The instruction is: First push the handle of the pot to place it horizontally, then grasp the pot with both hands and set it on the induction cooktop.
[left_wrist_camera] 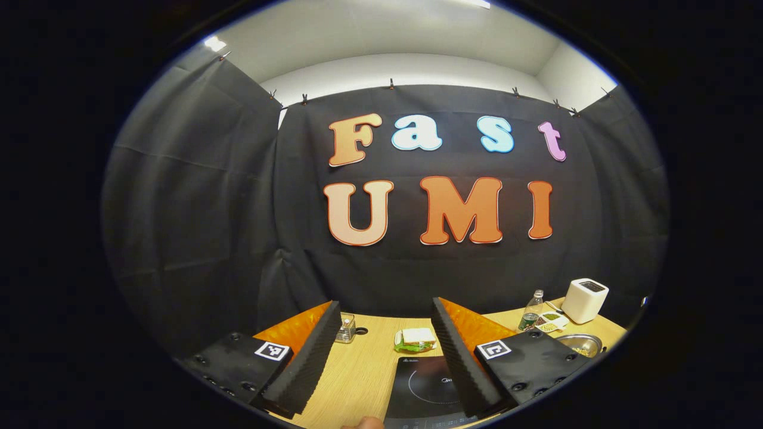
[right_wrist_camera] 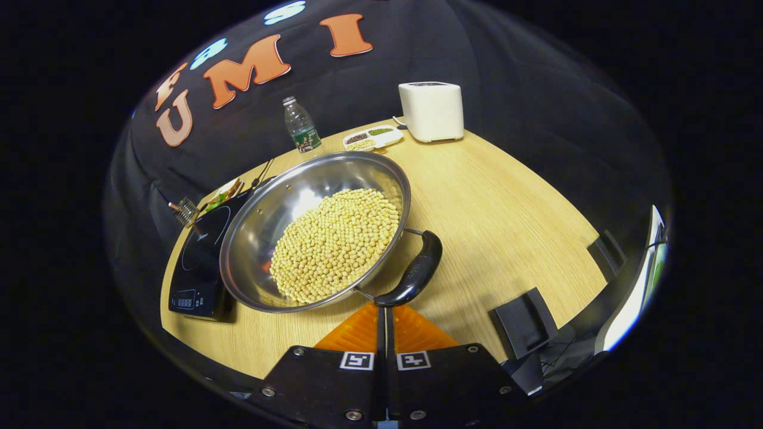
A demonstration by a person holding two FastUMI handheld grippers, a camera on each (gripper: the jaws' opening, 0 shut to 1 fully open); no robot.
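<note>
A steel pot (right_wrist_camera: 256, 226) full of soybeans (right_wrist_camera: 334, 241) stands on the wooden table (right_wrist_camera: 501, 202). Its black side handle (right_wrist_camera: 417, 271) points toward me at the near right. My right gripper (right_wrist_camera: 383, 308) is shut with nothing between its fingers, and its tips are at the handle's near end. The black induction cooktop (right_wrist_camera: 199, 262) lies just left of the pot. My left gripper (left_wrist_camera: 386, 304) is open and held above the table, with the cooktop (left_wrist_camera: 426, 387) below between its fingers. The pot's rim (left_wrist_camera: 581, 342) shows at the right there.
At the back stand a white toaster (right_wrist_camera: 431, 110), a water bottle (right_wrist_camera: 300, 126) and a divided dish of grains (right_wrist_camera: 372, 138). A sandwich on a plate (left_wrist_camera: 415, 339) and a small glass jar (left_wrist_camera: 346, 329) sit beyond the cooktop. Black stands (right_wrist_camera: 524, 322) are at the table's right.
</note>
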